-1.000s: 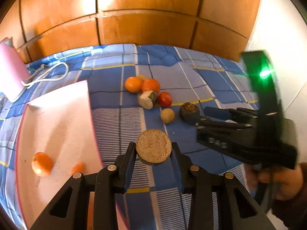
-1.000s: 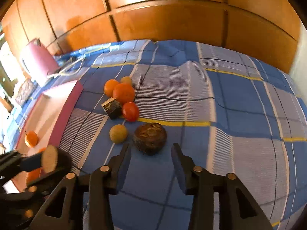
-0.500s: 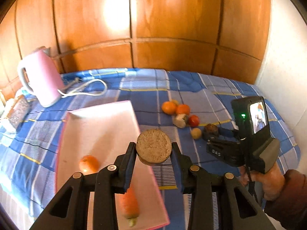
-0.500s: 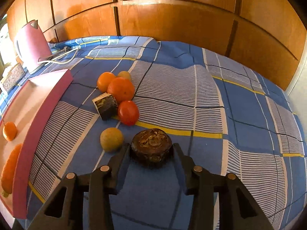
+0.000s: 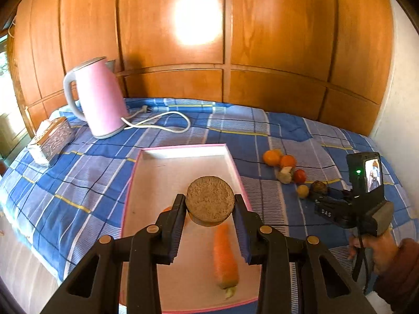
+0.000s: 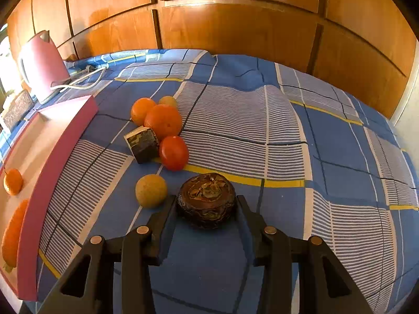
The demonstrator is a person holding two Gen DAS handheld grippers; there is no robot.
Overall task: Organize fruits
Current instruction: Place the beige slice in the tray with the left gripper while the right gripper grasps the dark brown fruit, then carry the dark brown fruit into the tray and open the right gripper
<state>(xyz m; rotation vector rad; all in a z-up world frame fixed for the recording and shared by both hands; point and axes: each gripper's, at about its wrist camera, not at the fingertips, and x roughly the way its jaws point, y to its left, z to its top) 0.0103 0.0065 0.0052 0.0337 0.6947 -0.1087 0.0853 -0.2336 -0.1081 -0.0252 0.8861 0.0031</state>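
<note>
The left gripper point(image 5: 209, 206) clamps a rough tan disc point(image 5: 210, 199) above the pink tray point(image 5: 183, 148); the right gripper point(image 6: 207, 204) pinches a wrinkled dark-brown round fruit point(image 6: 207, 199) on the checked cloth point(image 6: 262, 120).

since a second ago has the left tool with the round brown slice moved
Yes. The left tool, shut on the round slice, went from over the blue cloth leftward to over the pink tray.
</note>
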